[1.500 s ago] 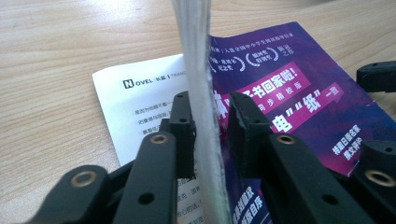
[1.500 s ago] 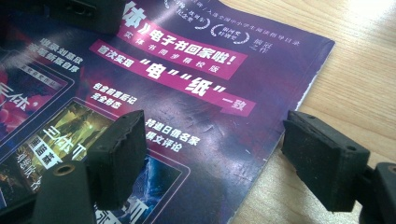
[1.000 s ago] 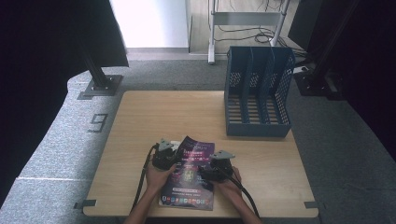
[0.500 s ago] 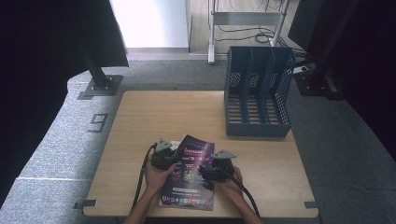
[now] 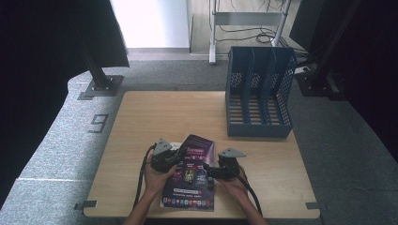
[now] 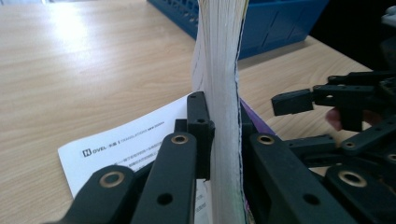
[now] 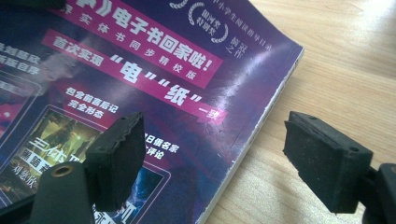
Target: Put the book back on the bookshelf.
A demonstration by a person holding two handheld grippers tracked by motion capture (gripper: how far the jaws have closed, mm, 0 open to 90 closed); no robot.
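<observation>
A purple magazine (image 5: 188, 185) lies at the near middle of the wooden table (image 5: 155, 117). Its left part is lifted and curls upward. My left gripper (image 5: 179, 157) is shut on the thick white page edge of the magazine (image 6: 219, 79), which stands upright between the jaws (image 6: 222, 128). My right gripper (image 5: 207, 170) stands open at the magazine's right side. In the right gripper view one pad hangs over the glossy cover (image 7: 154, 70) and the other over bare wood, straddling the magazine's edge (image 7: 212, 151). A white printed sheet (image 6: 126, 142) lies beneath the magazine.
A blue file rack (image 5: 259, 93) with upright dividers stands at the table's far right; its wall (image 6: 275, 21) shows behind the pages. Grey carpet surrounds the table, with a stand foot (image 5: 101, 86) at the far left.
Both hands stay almost where they were. The lifted left part of the magazine stands very slightly higher than a second ago.
</observation>
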